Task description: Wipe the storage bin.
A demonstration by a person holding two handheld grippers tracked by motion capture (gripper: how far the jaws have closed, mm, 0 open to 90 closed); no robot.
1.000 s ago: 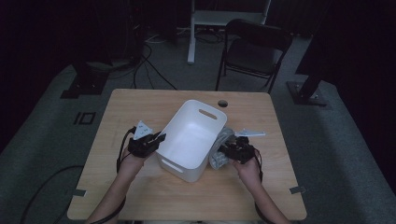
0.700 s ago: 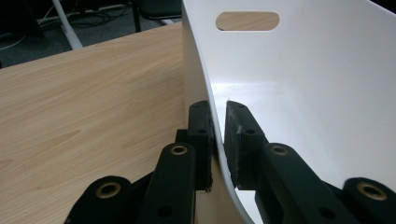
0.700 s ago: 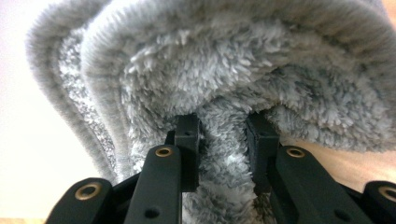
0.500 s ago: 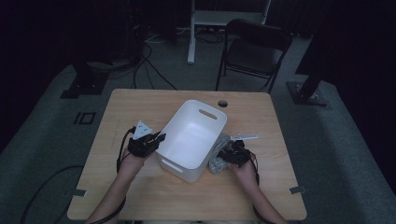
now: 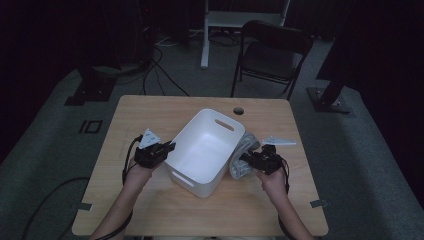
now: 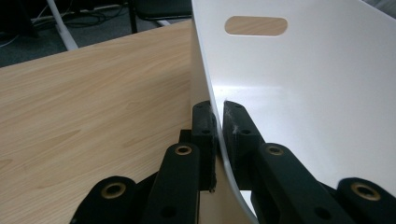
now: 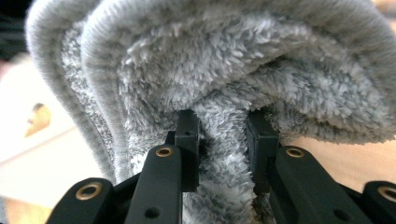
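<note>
Right gripper view: right hand-held gripper [image 7: 223,140] pinching grey towel [image 7: 224,70].

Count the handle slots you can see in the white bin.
2. One slot is in the bin's far end wall, near the table's round hole; the other is in the near end wall. None seem hidden.

White handled bin [image 5: 202,150] mid-table, tilted, empty, fluffy grey towel [image 5: 241,159] bunched against its right side

grey towel [image 7: 233,84] runs off the frame's top and sides; white bin [image 6: 303,93] cut off at right; towel's lower end hidden behind the bin wall in the high view.
</note>
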